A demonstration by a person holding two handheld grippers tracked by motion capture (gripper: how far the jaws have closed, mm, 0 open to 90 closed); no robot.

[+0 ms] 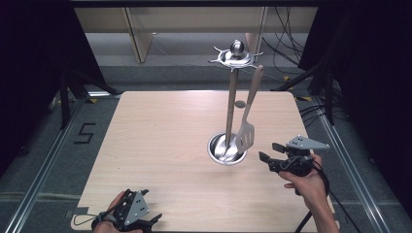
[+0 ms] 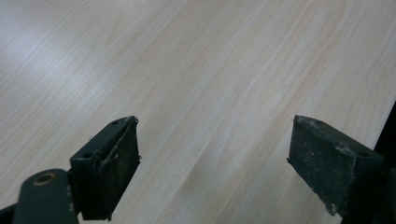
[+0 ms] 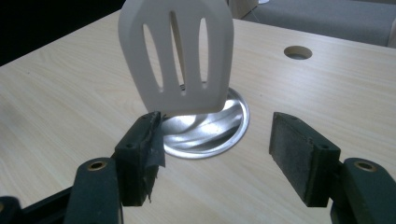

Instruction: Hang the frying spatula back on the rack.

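Observation:
A metal utensil stand [image 1: 231, 97] rises from a round shiny base [image 1: 221, 151] right of the table's middle. A pale slotted spatula [image 1: 246, 133] hangs from a hook on the stand's top ring [image 1: 235, 56], its blade just over the base. My right gripper [image 1: 268, 151] is open, right of the base and pointing at the blade. In the right gripper view the spatula blade [image 3: 177, 60] hangs just beyond the jaw tips, with nothing between the jaws of the right gripper [image 3: 217, 154]. My left gripper [image 1: 150, 208] rests open at the table's near-left edge; the left gripper [image 2: 215, 163] is over bare wood.
The wooden table [image 1: 160, 136] has a small round hole [image 1: 240, 104] behind the stand, also seen as the hole [image 3: 298, 52] in the right gripper view. Black stands and cables line the floor on both sides. A "5" mark [image 1: 85, 133] lies left of the table.

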